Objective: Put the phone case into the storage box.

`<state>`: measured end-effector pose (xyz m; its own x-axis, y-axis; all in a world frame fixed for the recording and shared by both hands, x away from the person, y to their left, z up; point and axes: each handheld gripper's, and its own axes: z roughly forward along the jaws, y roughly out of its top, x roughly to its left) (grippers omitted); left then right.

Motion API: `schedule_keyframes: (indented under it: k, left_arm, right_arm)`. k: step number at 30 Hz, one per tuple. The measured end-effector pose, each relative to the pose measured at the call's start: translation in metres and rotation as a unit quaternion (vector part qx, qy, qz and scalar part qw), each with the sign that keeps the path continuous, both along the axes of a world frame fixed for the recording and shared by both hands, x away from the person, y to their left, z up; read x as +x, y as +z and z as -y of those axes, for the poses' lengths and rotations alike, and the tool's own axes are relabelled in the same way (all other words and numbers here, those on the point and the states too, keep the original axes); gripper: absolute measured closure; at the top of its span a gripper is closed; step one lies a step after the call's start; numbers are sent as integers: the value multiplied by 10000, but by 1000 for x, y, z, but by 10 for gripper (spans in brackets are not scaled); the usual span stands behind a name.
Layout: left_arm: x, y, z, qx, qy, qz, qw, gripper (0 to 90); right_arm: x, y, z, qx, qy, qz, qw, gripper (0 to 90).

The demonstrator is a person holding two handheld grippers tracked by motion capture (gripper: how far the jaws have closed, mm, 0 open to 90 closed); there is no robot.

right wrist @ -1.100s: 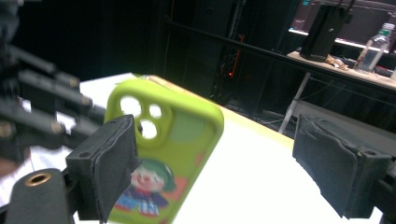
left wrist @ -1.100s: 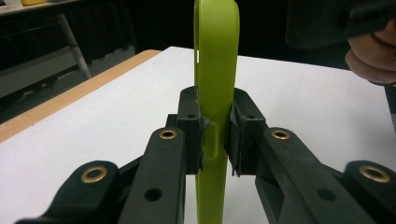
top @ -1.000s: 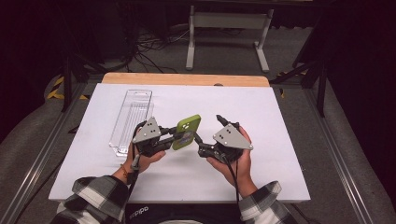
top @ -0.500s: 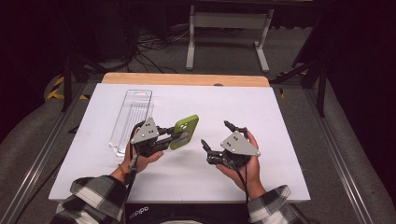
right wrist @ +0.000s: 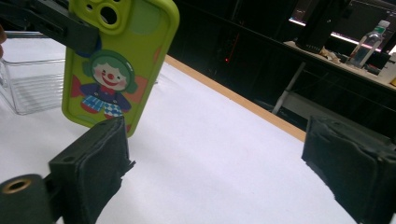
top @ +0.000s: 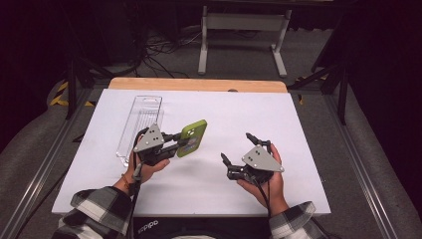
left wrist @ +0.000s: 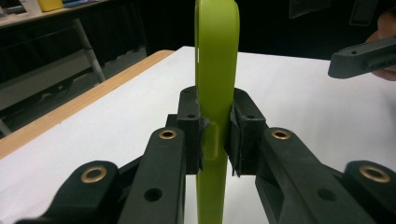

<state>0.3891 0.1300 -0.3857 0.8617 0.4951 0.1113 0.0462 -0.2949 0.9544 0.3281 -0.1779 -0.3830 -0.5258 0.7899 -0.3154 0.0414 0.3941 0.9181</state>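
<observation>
Your left tool (top: pixel 185 141) is clamped on the one green phone case (top: pixel 192 138), its pads pressing both faces and holding it edge-up above the white bench (top: pixel 298 129), just beside the single clear plastic tray (top: pixel 142 124). Your right tool (top: pixel 236 149) stands wide apart with nothing between its pads, near the case but not touching it. From that tool you look at the clown print on the case's back (right wrist: pixel 116 60).

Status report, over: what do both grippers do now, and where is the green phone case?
Left gripper shut on green phone case, held above the table. Right gripper open, empty, apart. Nothing between them.
</observation>
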Motion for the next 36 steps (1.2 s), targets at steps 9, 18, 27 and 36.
schedule_keyframes:
  k: [9,18,27,36]
  left_arm:
    - [1,4,-7,-66,61,52,9999,775]
    - [2,10,-17,-98,112,124,9998,774]
    - [2,16,-27,-204,160,157,9995,775]
    - [3,21,-37,-258,213,211,9992,775]
  right_arm:
    - [-2,-5,8,-23,-91,-7,10000,65]
    - [-5,-11,17,-54,-168,-11,9998,62]
    - [-8,-16,20,-174,-141,-49,9997,63]
    - [-9,-20,21,-256,-73,-103,9996,66]
